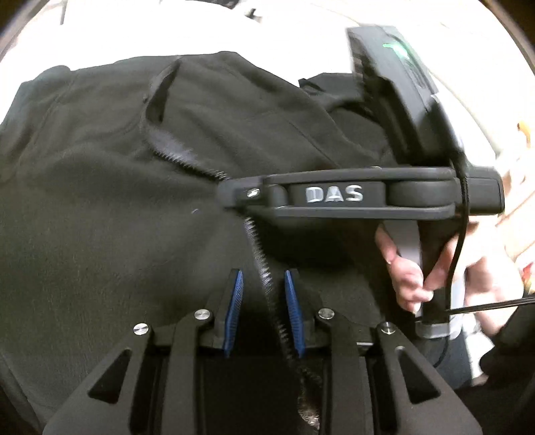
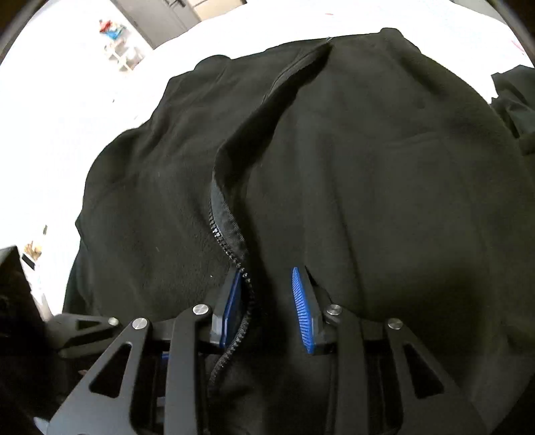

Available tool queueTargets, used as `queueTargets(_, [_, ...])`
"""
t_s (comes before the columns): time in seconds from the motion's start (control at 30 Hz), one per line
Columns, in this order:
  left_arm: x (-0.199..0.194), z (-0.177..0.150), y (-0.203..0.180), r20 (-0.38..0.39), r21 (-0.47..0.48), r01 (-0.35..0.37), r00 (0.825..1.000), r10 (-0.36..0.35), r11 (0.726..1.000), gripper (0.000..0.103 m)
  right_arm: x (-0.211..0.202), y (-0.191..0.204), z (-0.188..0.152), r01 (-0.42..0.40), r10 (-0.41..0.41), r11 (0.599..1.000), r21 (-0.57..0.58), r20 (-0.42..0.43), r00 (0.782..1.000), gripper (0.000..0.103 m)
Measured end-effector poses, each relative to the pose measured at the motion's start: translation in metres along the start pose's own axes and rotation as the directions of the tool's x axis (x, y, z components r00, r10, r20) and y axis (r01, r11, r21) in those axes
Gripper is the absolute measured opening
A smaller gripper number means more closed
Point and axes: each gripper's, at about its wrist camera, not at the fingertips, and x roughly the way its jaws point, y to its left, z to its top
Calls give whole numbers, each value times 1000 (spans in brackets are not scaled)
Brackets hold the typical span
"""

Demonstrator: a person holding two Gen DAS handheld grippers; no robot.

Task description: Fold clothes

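A black fleece jacket (image 1: 100, 167) (image 2: 367, 167) lies spread on a white surface (image 1: 200, 33) (image 2: 67, 117), its front zipper (image 1: 260, 247) (image 2: 217, 227) undone and running toward both cameras. My left gripper (image 1: 262, 272) hovers low over the near hem. The zipper edge passes between its blue pads (image 1: 235, 301) with a gap on each side. My right gripper (image 2: 266, 271) straddles the same front opening. The zipper teeth lie against its left pad (image 2: 232, 301) while the ribbed right pad stays bare. Seen from the left wrist, the right gripper (image 1: 230, 195) points at the zipper, held by a hand (image 1: 408, 277).
A second dark garment (image 2: 515, 100) (image 1: 334, 90) lies just past the jacket's far right side. A cable (image 1: 458, 251) hangs from the right tool. Beyond the white surface stand a grey door (image 2: 167, 16) and a small shelf with coloured items (image 2: 113, 33).
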Motion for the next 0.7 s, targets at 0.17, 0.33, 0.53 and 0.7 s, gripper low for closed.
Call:
queueTargets(0.17, [-47, 18, 32, 115, -129, 44, 993, -29, 991, 29, -13, 17, 24, 13, -10, 997, -70, 47, 999, 41])
queueTargets(0.33, [-92, 54, 87, 140, -137, -159, 974, 178, 978, 31, -43, 4, 83, -242, 240, 970, 9, 93, 966, 66])
queueTargets(0.53, [-92, 124, 189, 90, -211, -460, 870, 485, 863, 39, 12, -23, 199, -74, 72, 997, 17, 56, 996, 72])
queueTargets(0.7, [-60, 175, 248, 26, -287, -522, 834, 551, 803, 52, 98, -45, 252, -38, 43, 995, 90, -51, 998, 54])
